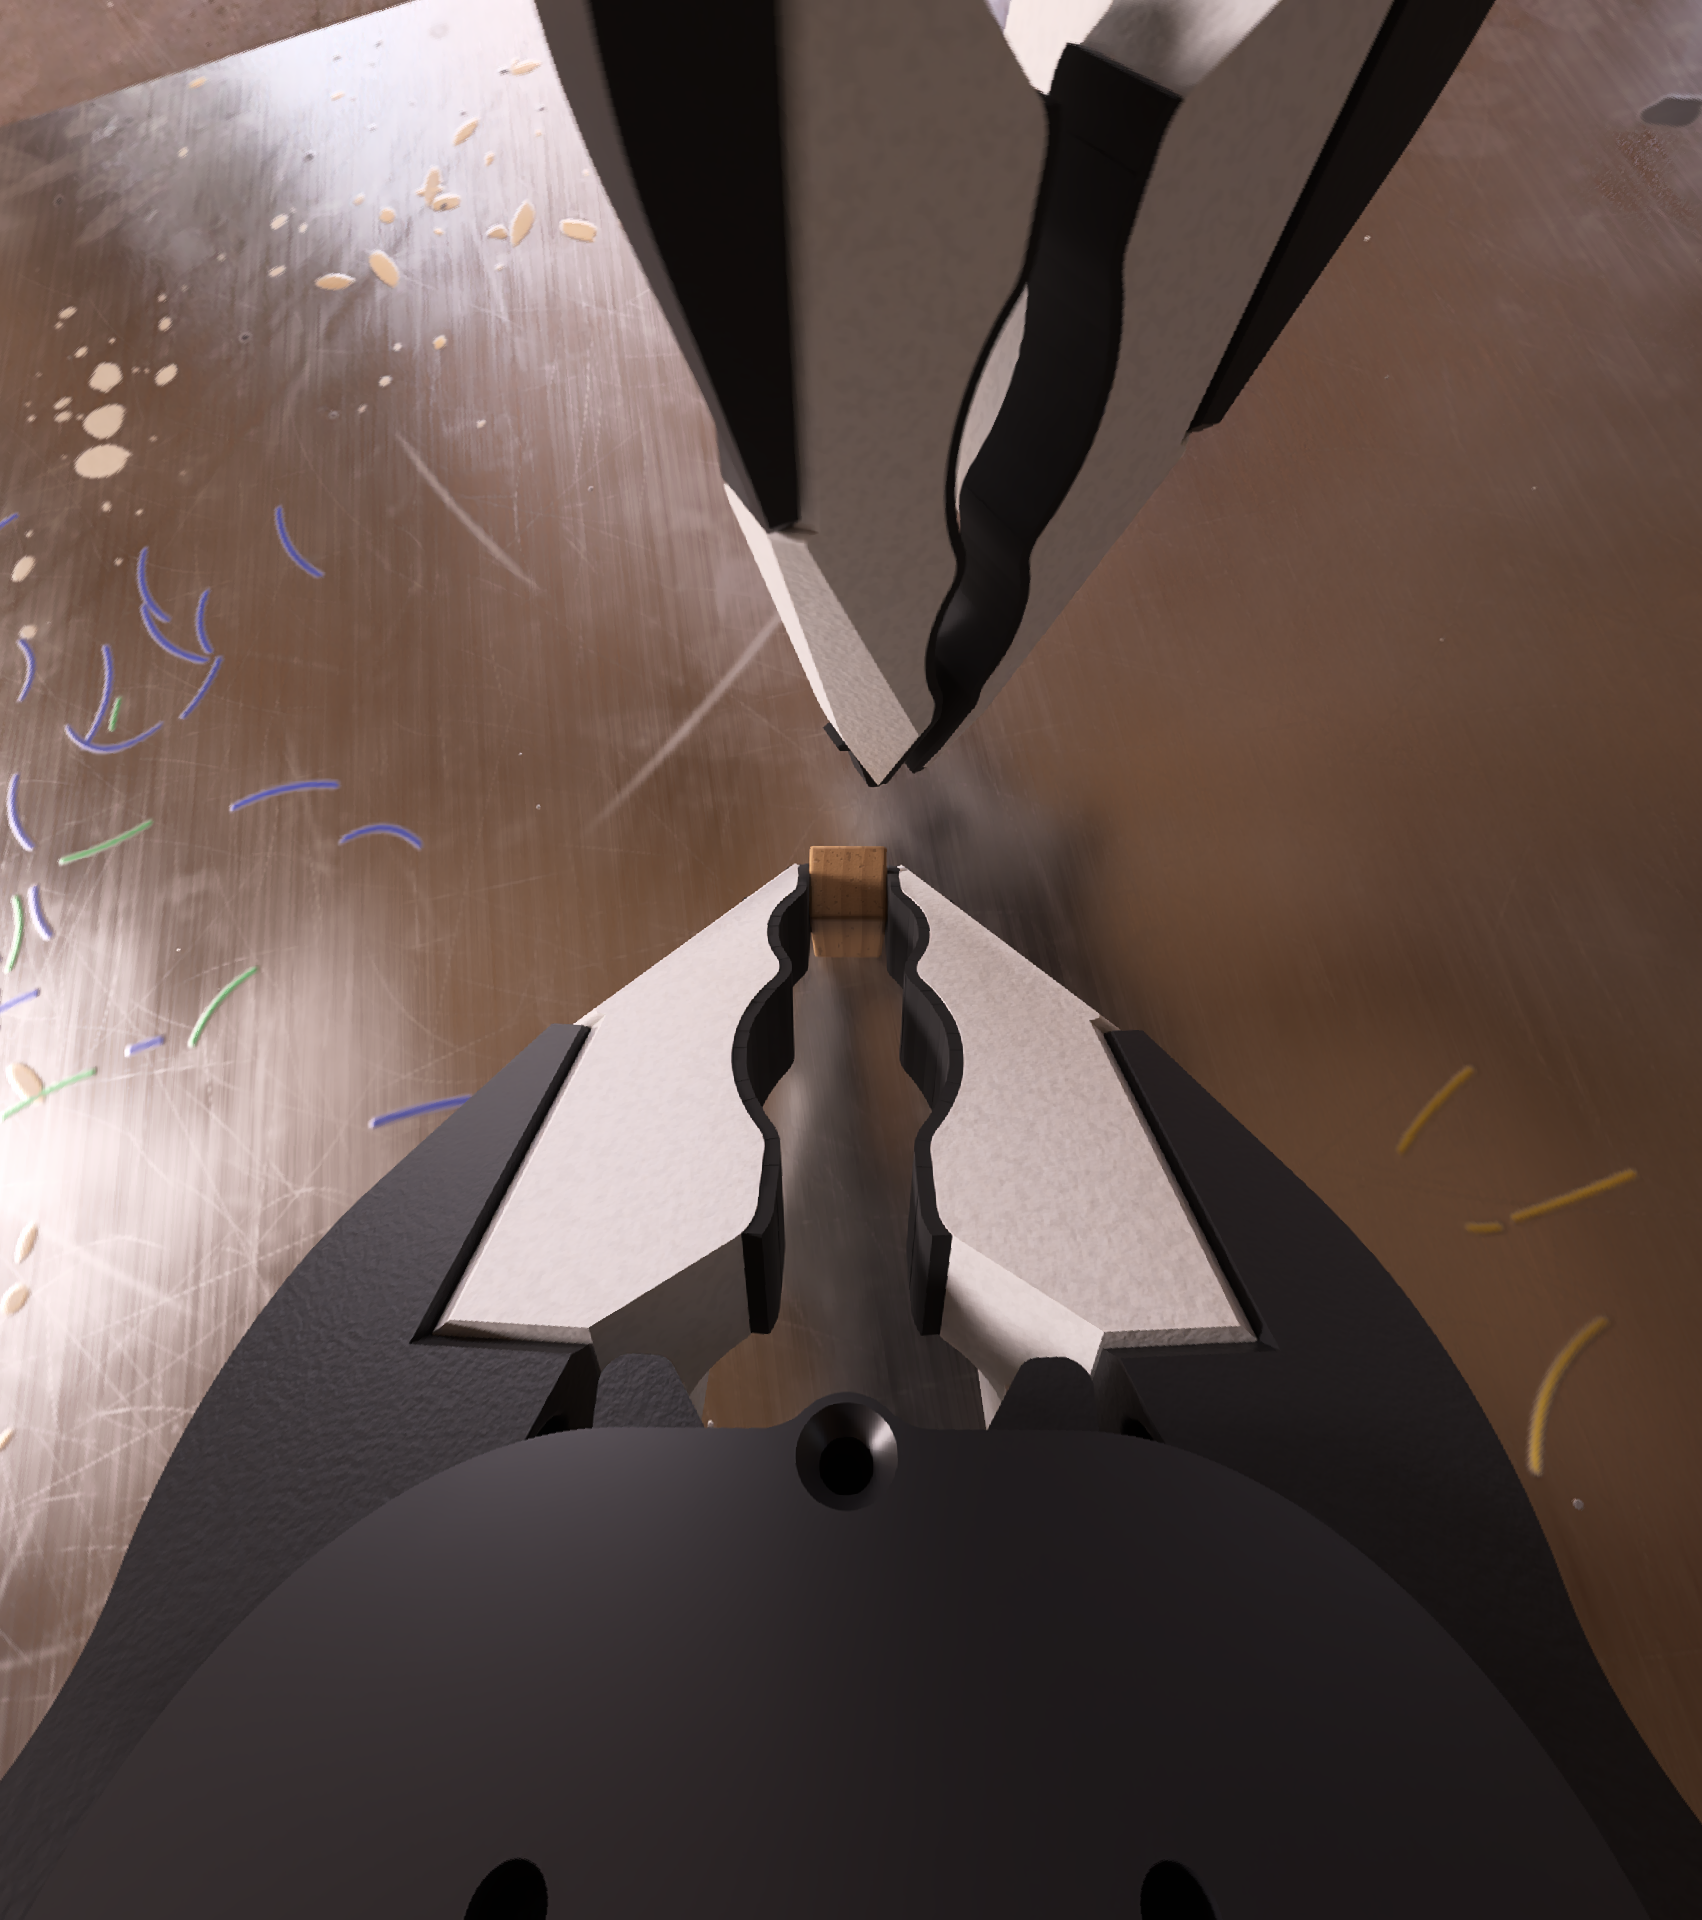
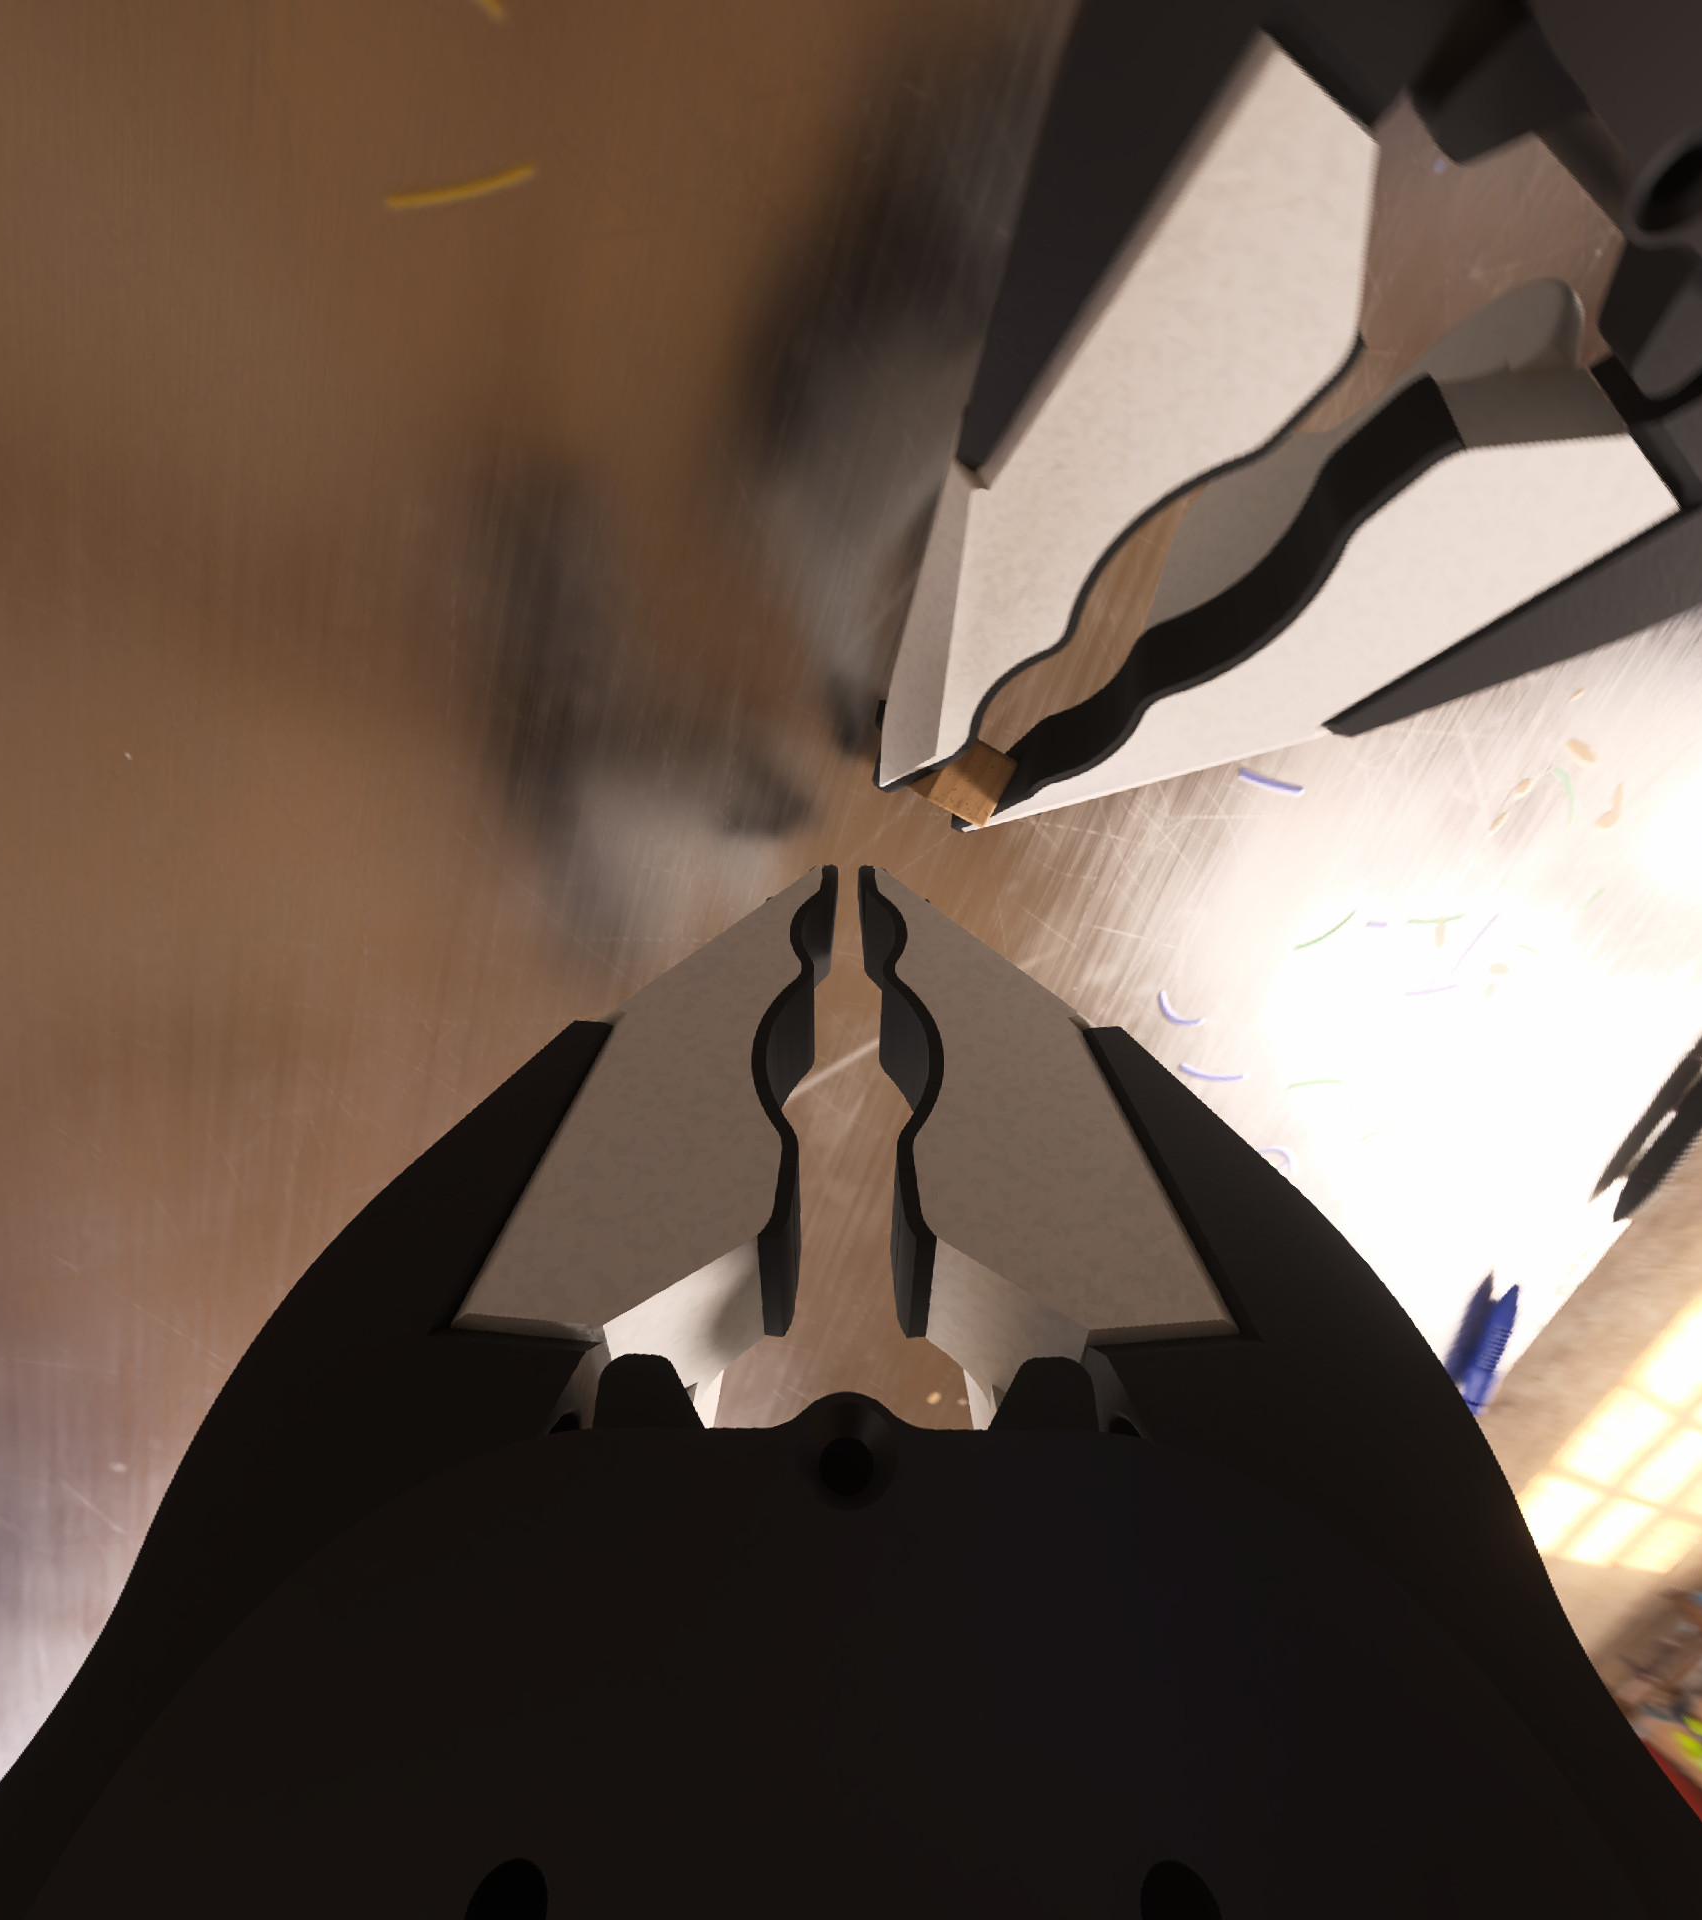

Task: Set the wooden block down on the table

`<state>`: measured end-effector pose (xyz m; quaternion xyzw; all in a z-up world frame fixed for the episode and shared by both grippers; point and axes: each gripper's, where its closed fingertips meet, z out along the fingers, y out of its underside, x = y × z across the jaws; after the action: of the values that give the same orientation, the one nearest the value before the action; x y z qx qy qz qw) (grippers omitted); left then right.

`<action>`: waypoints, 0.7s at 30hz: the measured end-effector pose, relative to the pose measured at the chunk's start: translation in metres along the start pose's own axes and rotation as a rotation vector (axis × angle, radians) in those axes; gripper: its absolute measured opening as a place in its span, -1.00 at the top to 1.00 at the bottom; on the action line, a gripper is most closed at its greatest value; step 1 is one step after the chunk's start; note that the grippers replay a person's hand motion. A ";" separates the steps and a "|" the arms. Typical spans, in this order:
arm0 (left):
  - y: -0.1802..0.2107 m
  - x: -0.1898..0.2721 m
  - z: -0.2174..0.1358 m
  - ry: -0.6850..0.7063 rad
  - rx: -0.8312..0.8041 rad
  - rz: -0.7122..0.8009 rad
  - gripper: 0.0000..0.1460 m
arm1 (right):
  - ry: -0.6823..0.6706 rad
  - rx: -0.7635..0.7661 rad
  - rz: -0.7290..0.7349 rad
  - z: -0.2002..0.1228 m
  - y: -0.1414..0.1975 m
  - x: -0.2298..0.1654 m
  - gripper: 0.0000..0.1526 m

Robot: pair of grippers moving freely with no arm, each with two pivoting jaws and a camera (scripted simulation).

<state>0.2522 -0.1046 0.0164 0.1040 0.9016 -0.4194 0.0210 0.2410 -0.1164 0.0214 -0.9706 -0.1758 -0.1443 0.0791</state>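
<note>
A small light wooden block (image 1: 848, 896) sits between the tips of my left gripper (image 1: 849, 902), which is shut on it just above the scratched metal table (image 1: 411, 644). In the right wrist view the same block (image 2: 972, 790) shows pinched in the left gripper (image 2: 946, 795) at the upper right. My right gripper (image 2: 848, 881) is shut and empty, its tips a short way from the block. It hangs in from the top of the left wrist view (image 1: 891, 774), tips pointing at the block.
Pale flecks (image 1: 104, 421) and blue and green thread scraps (image 1: 161, 623) litter the table's left side, yellow scraps (image 1: 1553, 1392) its right. A table edge with a black clip (image 2: 1668, 1122) and a blue object (image 2: 1486, 1340) shows at the right wrist view's right.
</note>
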 end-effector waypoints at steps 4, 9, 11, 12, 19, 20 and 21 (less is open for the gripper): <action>0.000 0.000 0.000 0.003 0.002 0.001 0.82 | 0.023 -0.075 -0.125 -0.001 0.001 -0.001 0.95; 0.000 0.000 0.000 0.004 0.004 0.001 0.82 | -0.005 -0.131 -0.201 -0.001 0.001 -0.002 0.95; 0.000 0.000 0.000 0.006 0.004 0.000 0.82 | -0.025 -0.142 -0.213 -0.001 0.001 -0.002 0.95; 0.000 0.000 0.000 0.007 0.005 0.000 0.82 | -0.038 -0.143 -0.214 -0.001 0.001 -0.002 0.95; 0.000 0.001 0.000 0.016 0.008 -0.007 0.82 | -0.109 -0.096 -0.190 0.000 0.000 -0.004 0.96; 0.000 0.001 0.000 0.019 0.008 -0.009 0.82 | -0.116 -0.086 -0.184 0.000 0.000 -0.004 0.96; 0.000 0.001 0.000 0.021 0.009 -0.011 0.82 | -0.124 -0.078 -0.177 0.000 0.000 -0.004 0.96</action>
<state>0.2513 -0.1048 0.0165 0.1036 0.9005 -0.4223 0.0086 0.2376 -0.1177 0.0205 -0.9606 -0.2598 -0.0971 0.0173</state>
